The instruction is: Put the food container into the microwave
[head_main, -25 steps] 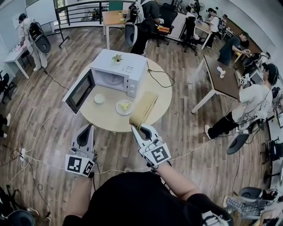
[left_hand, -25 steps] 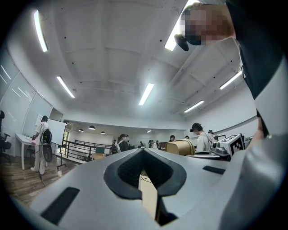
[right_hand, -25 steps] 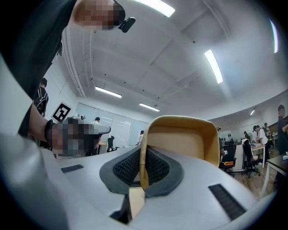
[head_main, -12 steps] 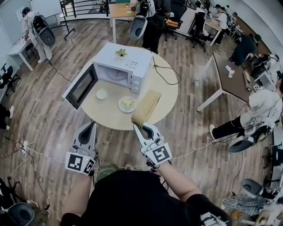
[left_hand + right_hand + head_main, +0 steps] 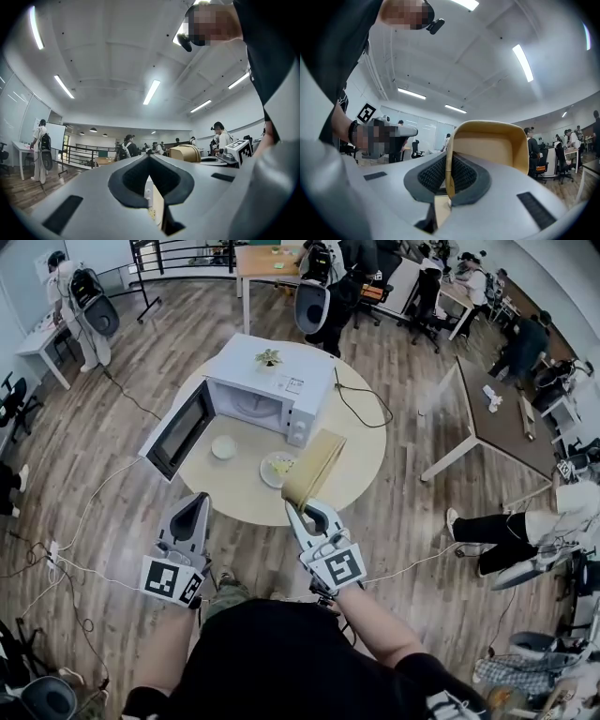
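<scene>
A tan food container (image 5: 314,468) is held tilted above the near edge of the round table (image 5: 234,495), with my right gripper (image 5: 302,510) shut on its lower rim. In the right gripper view the container's wall (image 5: 492,145) is pinched between the pads of the right gripper (image 5: 449,187). The white microwave (image 5: 258,395) stands at the back of the table, its door (image 5: 178,430) swung open to the left. My left gripper (image 5: 194,512) hangs short of the table's near edge, shut and empty; the left gripper (image 5: 149,161) points across the room.
A plate with food (image 5: 279,468) and a small white dish (image 5: 223,447) lie on the table in front of the microwave. A black cable (image 5: 361,409) runs off the table's right side. People, desks and chairs stand around the room.
The table and microwave have drifted slightly lower and to the right in the head view. Both grippers keep their pose, and the container stays in the right one.
</scene>
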{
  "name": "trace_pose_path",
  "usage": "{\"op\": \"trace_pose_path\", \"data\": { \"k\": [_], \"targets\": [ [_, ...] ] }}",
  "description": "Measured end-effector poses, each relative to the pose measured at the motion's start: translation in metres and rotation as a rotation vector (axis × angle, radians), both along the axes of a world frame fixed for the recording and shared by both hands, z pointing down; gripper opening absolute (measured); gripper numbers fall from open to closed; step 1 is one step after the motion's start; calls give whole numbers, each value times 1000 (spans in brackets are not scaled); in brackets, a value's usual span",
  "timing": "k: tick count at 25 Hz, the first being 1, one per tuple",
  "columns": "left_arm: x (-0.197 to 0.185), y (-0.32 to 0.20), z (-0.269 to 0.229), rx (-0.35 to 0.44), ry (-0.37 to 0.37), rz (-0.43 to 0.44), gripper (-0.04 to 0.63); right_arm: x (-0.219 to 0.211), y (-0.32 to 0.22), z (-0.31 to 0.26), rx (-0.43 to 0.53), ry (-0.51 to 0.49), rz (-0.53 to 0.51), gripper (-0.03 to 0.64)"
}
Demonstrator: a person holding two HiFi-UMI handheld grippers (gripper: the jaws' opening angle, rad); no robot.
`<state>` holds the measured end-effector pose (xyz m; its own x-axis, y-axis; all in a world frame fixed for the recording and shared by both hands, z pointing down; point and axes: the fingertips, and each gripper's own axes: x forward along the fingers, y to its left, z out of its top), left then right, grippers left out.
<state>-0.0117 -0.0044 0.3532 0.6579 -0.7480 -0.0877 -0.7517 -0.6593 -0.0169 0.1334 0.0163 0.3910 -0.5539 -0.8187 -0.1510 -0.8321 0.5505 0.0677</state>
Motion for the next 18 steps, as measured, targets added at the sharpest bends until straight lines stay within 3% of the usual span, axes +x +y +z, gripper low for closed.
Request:
{"op": "trace_pose_path", "data": {
  "k": [18],
  "targets": [
    [-50, -95, -5, 11, 29, 127, 20, -54, -77, 9, -47, 72, 124, 26]
  ]
}}
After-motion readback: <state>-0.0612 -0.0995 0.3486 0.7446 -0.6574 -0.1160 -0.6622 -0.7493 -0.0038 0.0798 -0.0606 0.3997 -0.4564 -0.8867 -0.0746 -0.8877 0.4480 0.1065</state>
